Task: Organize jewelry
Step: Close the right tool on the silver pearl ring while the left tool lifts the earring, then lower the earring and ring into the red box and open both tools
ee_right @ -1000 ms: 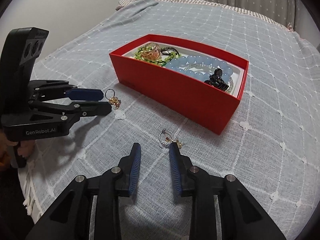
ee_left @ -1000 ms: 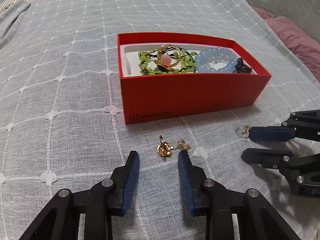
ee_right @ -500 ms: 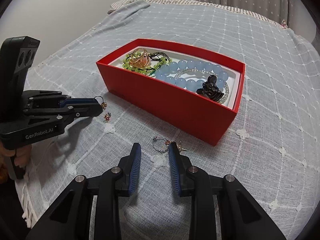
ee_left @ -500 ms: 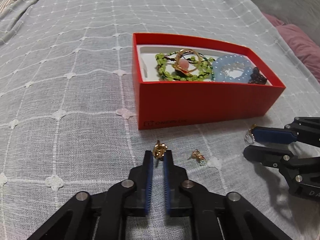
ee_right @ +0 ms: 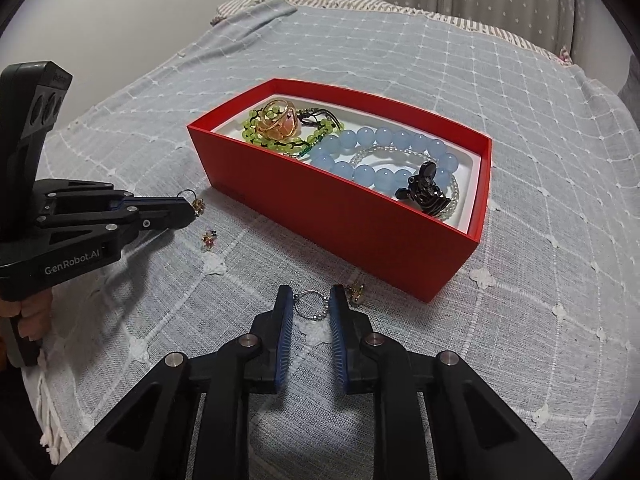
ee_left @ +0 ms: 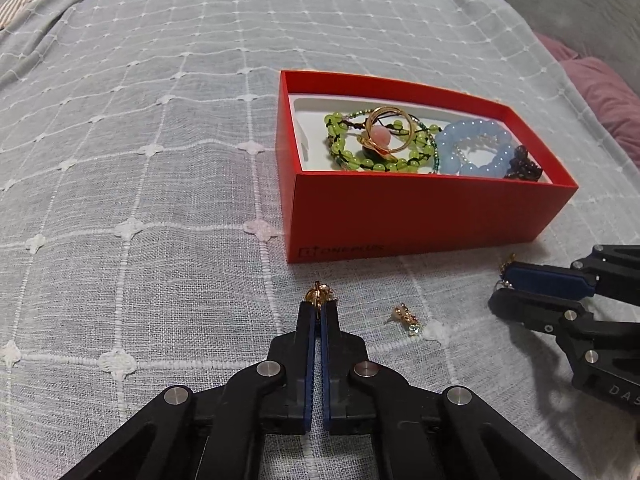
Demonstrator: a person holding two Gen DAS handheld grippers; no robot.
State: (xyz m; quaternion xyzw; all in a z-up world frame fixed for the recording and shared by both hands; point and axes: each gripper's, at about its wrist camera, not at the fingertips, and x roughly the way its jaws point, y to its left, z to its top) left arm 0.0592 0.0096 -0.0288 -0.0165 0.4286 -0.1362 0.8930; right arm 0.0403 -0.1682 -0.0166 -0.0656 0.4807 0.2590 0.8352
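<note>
Left tongs (ee_left: 318,308): pressed nearly together, pinching the gold earring (ee_left: 319,294) at the very tips, just in front of the red box (ee_left: 420,216).
Risk there: tiny thing, held only by its edge. Could slip out on the way up and drop on the bed cover (ee_left: 140,160), or get lost in the folds.
Loose gold stud (ee_left: 407,315): lying on the bed cover, just right of the left tongs, not held. Could get bumped or dragged by a tong arm and roll off.
Red box: open, beads and a gold ring already inside, sitting on soft bedding. Could tip or slide if knocked on the near wall.
Right tongs (ee_right: 310,306): spread, one finger on each side of the small ring earring (ee_right: 309,307), not closed on it yet. Could push it away or pinch the cloth too when closing.
Gold bit (ee_right: 355,291): just right of the right tongs, near the box. Cannot tell if joined to the ring earring.
</note>
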